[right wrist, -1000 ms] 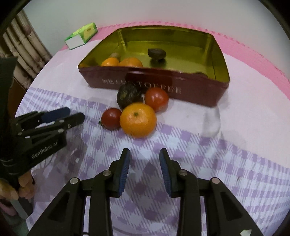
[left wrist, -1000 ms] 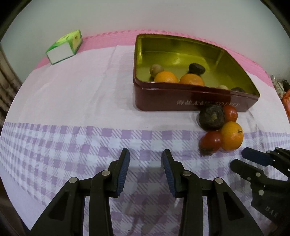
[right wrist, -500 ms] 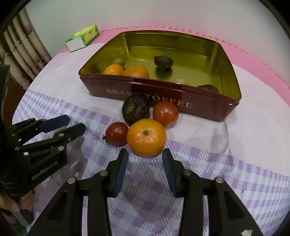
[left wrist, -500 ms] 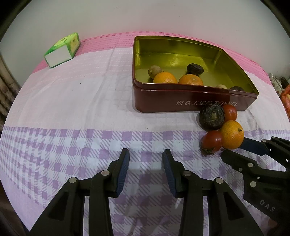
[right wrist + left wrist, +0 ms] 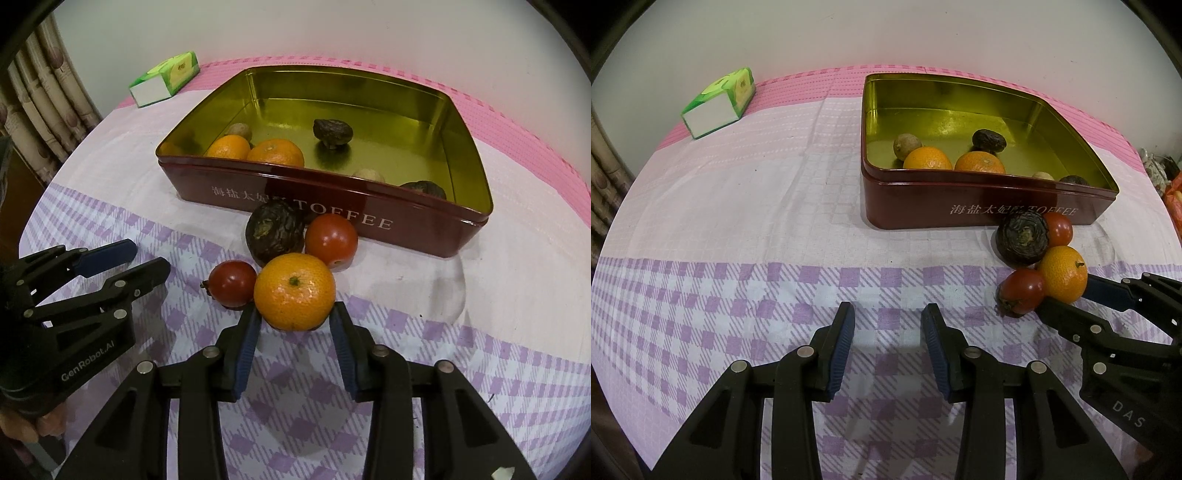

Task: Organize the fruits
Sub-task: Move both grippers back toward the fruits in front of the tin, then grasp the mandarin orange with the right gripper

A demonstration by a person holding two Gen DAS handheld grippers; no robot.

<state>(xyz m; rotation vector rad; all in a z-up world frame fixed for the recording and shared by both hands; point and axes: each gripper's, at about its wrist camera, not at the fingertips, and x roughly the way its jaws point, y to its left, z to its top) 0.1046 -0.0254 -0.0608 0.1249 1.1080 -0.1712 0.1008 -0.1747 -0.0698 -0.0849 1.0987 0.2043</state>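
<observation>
while six fruits sit in the dark-red toffee tin (image 5: pixel 373 221), four wait outside; the right gripper (image 5: pixel 295 325) is closing around a loose round orange (image 5: pixel 294 291), the left gripper (image 5: pixel 887 328) open and empty.

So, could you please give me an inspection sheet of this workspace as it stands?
Surface: checked tablecloth, lying flat.
Job's things: tin holding several fruits; orange, tomatoes and dark fruit loose in front of it.
Clutter: green box near the far edge.
Grippers: left tongs open, empty; right tongs closing, orange between the tips.
Cables: nothing seen.
Surroundings: wall, curtain.
</observation>
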